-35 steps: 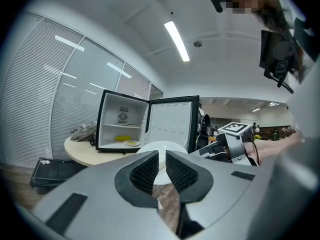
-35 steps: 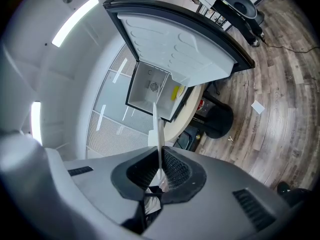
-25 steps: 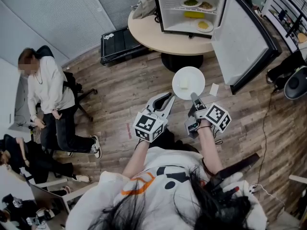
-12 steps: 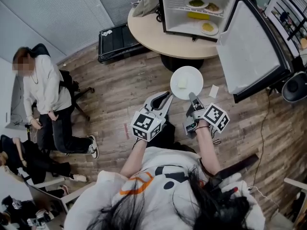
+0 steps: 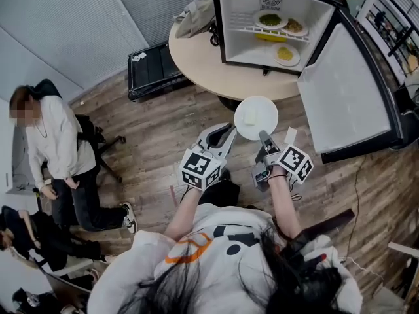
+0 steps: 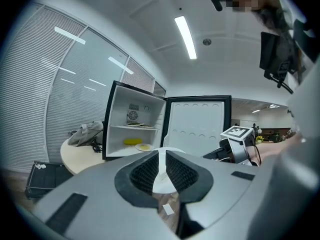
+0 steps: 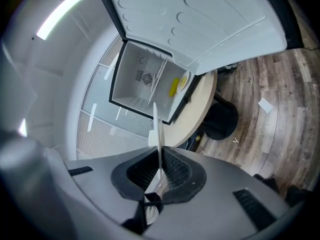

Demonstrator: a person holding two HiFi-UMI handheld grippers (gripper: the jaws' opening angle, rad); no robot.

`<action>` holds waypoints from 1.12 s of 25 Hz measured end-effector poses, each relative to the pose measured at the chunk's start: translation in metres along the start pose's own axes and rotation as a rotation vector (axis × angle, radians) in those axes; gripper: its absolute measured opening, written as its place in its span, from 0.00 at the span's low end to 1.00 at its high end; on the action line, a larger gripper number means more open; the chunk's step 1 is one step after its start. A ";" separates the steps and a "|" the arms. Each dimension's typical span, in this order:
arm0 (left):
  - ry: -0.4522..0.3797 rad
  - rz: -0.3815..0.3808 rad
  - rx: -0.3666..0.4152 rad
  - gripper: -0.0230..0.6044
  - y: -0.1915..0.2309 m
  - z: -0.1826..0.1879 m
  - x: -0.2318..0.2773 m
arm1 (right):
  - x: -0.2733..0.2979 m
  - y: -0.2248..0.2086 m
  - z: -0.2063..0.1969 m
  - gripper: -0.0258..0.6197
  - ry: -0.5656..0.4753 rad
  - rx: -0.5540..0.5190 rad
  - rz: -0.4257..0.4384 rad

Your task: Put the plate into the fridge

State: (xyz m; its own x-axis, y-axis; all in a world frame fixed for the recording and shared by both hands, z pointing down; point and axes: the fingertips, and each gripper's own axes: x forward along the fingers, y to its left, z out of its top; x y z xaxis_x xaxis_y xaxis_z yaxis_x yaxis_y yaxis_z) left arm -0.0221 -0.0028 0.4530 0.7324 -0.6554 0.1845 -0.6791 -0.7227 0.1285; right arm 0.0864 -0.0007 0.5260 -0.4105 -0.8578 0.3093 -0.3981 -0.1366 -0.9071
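A white plate (image 5: 256,117) with a small pale piece on it hangs level over the wooden floor, just short of the round table (image 5: 209,61). My right gripper (image 5: 264,138) is shut on its near rim; in the right gripper view the plate (image 7: 156,129) shows edge-on between the pads. My left gripper (image 5: 226,133) hovers just left of the plate, jaws slightly apart with nothing in them. The small fridge (image 5: 272,25) stands open on the table, its door (image 5: 347,90) swung right. Plates of food sit on its shelf (image 5: 270,19) and floor (image 5: 286,54).
A person (image 5: 59,142) stands at the left beside an office chair. A black case (image 5: 154,67) lies on the floor by the table. A bag (image 5: 193,12) rests on the table's left side. A paper scrap (image 5: 291,136) lies on the floor under the plate's right edge.
Both grippers and the plate have moved forward, closer to the table and the open fridge. The right gripper's hold on the plate is unchanged. The standing person has shifted a little.
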 end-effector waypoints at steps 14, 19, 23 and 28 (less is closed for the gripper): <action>-0.031 -0.102 0.017 0.12 0.077 0.031 0.055 | 0.073 0.025 0.036 0.08 -0.087 -0.009 -0.030; -0.022 -0.122 0.005 0.12 0.095 0.028 0.062 | 0.086 0.025 0.035 0.08 -0.104 0.002 -0.049; -0.018 -0.141 -0.007 0.12 0.095 0.026 0.064 | 0.086 0.023 0.035 0.08 -0.115 0.008 -0.064; -0.001 -0.159 -0.023 0.12 0.091 0.016 0.064 | 0.082 0.019 0.032 0.08 -0.119 0.014 -0.084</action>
State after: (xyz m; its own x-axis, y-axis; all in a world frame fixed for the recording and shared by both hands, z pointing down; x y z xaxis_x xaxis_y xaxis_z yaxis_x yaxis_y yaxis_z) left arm -0.0362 -0.1137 0.4603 0.8309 -0.5333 0.1588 -0.5555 -0.8122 0.1783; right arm 0.0716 -0.0899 0.5253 -0.2757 -0.8958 0.3486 -0.4154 -0.2161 -0.8836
